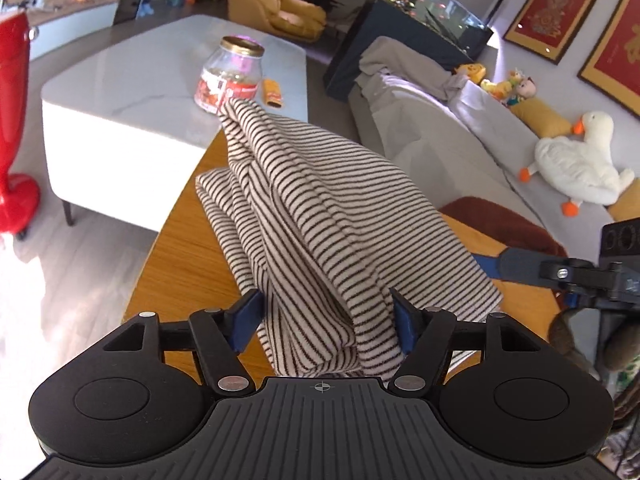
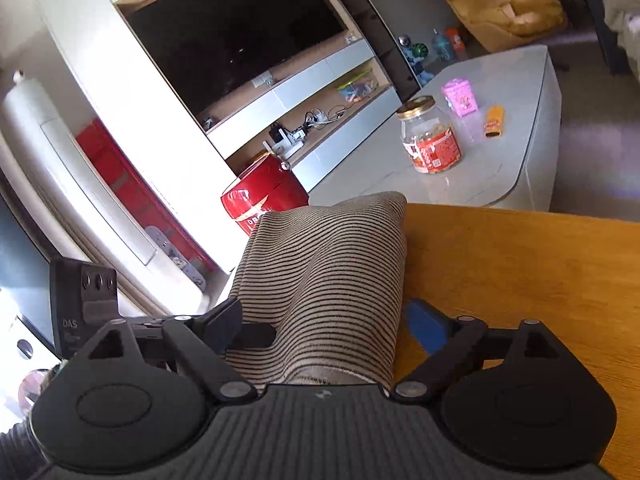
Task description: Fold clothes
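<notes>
A cream garment with thin dark stripes [image 1: 320,208] lies bunched on a round wooden table [image 1: 180,264], one end raised toward me. My left gripper [image 1: 326,320] has a thick fold of it packed between its blue pads, which press on both sides. In the right wrist view the same garment [image 2: 324,280] runs between the fingers of my right gripper [image 2: 324,328]. Those fingers stand wide, and the blue right pad [image 2: 426,330] sits just clear of the cloth edge. The right gripper's finger [image 1: 516,266] also reaches in from the right in the left wrist view, beside the garment.
Beyond the wooden table [image 2: 520,272] stands a white marble coffee table [image 1: 132,80] with a glass jar [image 1: 230,76], a pink box [image 2: 460,98] and a small orange pack [image 2: 494,120]. A grey sofa [image 1: 440,128] with a goose plush [image 1: 580,160] is at right. A red stand [image 1: 12,120] is at left.
</notes>
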`<move>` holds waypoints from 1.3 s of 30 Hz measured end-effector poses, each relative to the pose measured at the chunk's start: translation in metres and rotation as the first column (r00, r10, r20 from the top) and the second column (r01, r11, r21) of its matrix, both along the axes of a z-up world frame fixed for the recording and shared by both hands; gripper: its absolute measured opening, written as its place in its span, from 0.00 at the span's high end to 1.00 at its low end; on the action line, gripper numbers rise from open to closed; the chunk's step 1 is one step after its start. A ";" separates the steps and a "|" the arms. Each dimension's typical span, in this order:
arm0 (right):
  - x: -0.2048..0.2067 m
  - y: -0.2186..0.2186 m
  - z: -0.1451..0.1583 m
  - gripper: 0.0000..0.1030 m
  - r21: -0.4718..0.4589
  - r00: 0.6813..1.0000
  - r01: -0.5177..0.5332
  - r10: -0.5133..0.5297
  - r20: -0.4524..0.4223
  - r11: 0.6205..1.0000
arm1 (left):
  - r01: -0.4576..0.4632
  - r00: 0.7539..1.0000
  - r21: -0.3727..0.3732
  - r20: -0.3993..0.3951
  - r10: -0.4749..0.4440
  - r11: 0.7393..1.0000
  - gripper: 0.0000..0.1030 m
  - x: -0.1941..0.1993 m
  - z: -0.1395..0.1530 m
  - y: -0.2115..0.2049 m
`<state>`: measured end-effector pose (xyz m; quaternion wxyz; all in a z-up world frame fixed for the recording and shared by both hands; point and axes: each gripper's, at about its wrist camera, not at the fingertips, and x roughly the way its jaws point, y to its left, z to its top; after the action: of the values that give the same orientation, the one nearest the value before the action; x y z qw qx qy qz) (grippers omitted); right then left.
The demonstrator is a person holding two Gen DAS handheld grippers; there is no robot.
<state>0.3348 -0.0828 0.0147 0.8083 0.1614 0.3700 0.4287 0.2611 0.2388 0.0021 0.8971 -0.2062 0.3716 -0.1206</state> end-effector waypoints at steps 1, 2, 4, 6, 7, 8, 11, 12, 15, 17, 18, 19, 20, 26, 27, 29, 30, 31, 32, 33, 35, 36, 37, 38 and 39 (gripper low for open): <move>0.006 0.006 -0.008 0.09 -0.006 1.000 -0.001 0.001 -0.027 1.000 | 0.003 1.000 -0.027 -0.002 -0.003 1.000 0.31 0.001 -0.003 0.004; 0.011 0.013 -0.015 0.09 -0.013 0.999 -0.006 0.005 -0.050 1.000 | 0.006 1.000 -0.049 -0.001 -0.006 0.999 0.31 0.002 -0.006 0.007; 0.016 0.027 -0.027 0.25 -0.022 0.995 -0.025 0.023 -0.092 0.999 | 0.014 1.000 -0.054 0.014 -0.013 0.998 0.30 0.004 -0.009 0.007; 0.013 0.035 -0.027 0.33 -0.047 0.997 -0.017 0.014 -0.069 0.999 | 0.015 0.999 -0.044 0.031 -0.013 0.999 0.30 0.009 -0.010 0.006; 0.010 0.036 -0.022 0.41 -0.056 0.999 -0.015 0.012 -0.041 0.998 | 0.015 0.999 -0.050 0.037 -0.014 0.999 0.31 0.012 -0.011 0.006; 0.006 0.035 -0.015 0.43 -0.062 1.000 -0.014 0.014 -0.008 0.998 | 0.017 0.999 -0.061 0.042 -0.014 0.998 0.31 0.015 -0.012 0.007; -0.002 0.035 -0.001 0.43 -0.103 0.997 -0.009 0.017 0.076 0.995 | 0.028 0.998 -0.101 0.052 -0.022 0.995 0.32 0.023 -0.017 0.006; -0.001 0.037 -0.002 0.44 -0.143 0.996 -0.003 0.015 0.087 0.990 | 0.030 0.998 -0.080 0.061 -0.025 0.996 0.31 0.022 -0.016 0.001; 0.004 0.038 -0.012 0.41 -0.209 0.995 0.005 0.016 0.100 0.978 | 0.031 0.997 -0.034 0.077 -0.028 0.999 0.31 0.017 -0.014 -0.008; 0.006 0.032 -0.016 0.35 -0.194 0.997 0.022 -0.006 0.079 0.981 | 0.027 0.996 -0.020 0.080 -0.025 0.999 0.31 0.013 -0.013 -0.012; 0.004 0.031 -0.016 0.32 -0.192 0.997 0.035 -0.021 0.076 0.981 | 0.022 0.996 -0.012 0.082 -0.021 1.000 0.31 0.010 -0.012 -0.013; -0.001 0.030 -0.014 0.27 -0.200 0.996 0.049 -0.033 0.087 0.978 | 0.010 0.996 -0.004 0.084 -0.010 1.000 0.31 0.006 -0.011 -0.015; -0.007 0.029 -0.012 0.24 -0.217 0.993 0.063 -0.041 0.107 0.974 | -0.004 0.996 0.007 0.087 0.003 1.000 0.30 0.001 -0.010 -0.018; -0.052 0.016 -0.007 0.00 -0.268 0.978 0.112 -0.058 0.202 0.957 | -0.076 0.990 0.140 0.125 0.058 0.987 0.23 -0.043 -0.003 -0.052; -0.060 0.013 -0.006 0.00 -0.277 0.974 0.126 -0.065 0.219 0.953 | -0.082 0.991 0.161 0.122 0.062 0.984 0.19 -0.049 -0.003 -0.059; -0.073 0.008 -0.006 0.00 -0.291 0.968 0.148 -0.077 0.240 0.945 | -0.099 0.991 0.200 0.109 0.079 0.975 0.12 -0.062 -0.004 -0.071; -0.079 0.005 -0.005 0.00 -0.294 0.966 0.157 -0.084 0.245 0.943 | -0.108 0.991 0.214 0.104 0.088 0.971 0.08 -0.068 -0.004 -0.076; -0.085 0.002 -0.005 0.00 -0.295 0.964 0.169 -0.095 0.248 0.941 | -0.118 0.990 0.226 0.101 0.097 0.967 0.07 -0.073 -0.004 -0.081; -0.091 -0.002 -0.004 0.00 -0.295 0.962 0.183 -0.108 0.252 0.938 | -0.131 0.989 0.236 0.100 0.110 0.963 0.06 -0.079 -0.003 -0.085; -0.096 -0.005 -0.004 0.00 -0.298 0.958 0.199 -0.122 0.260 0.933 | -0.148 0.987 0.250 0.097 0.127 0.957 0.03 -0.085 -0.003 -0.089; -0.108 -0.009 -0.006 0.00 -0.333 0.945 0.240 -0.141 0.295 0.912 | -0.186 0.982 0.277 0.095 0.166 0.943 0.00 -0.095 -0.004 -0.098; -0.113 -0.011 -0.008 0.00 -0.360 0.940 0.255 -0.142 0.312 0.898 | -0.203 0.979 0.292 0.094 0.184 0.935 0.00 -0.100 -0.004 -0.103; -0.116 -0.012 -0.012 0.00 -0.393 0.939 0.259 -0.136 0.315 0.882 | -0.214 0.976 0.305 0.089 0.197 0.928 0.00 -0.104 -0.005 -0.108; -0.118 -0.014 -0.016 0.00 -0.430 0.942 0.258 -0.127 0.310 0.865 | -0.226 0.974 0.317 0.082 0.210 0.921 0.00 -0.109 -0.006 -0.112; -0.119 -0.015 -0.020 0.00 -0.462 0.946 0.259 -0.126 0.299 0.848 | -0.240 0.971 0.329 0.077 0.228 0.913 0.00 -0.113 -0.007 -0.117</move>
<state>0.2155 -0.0981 -0.0052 0.9026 -0.0717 0.3408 0.2530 0.1481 0.1217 -0.0049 0.9337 -0.0911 0.3427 0.0489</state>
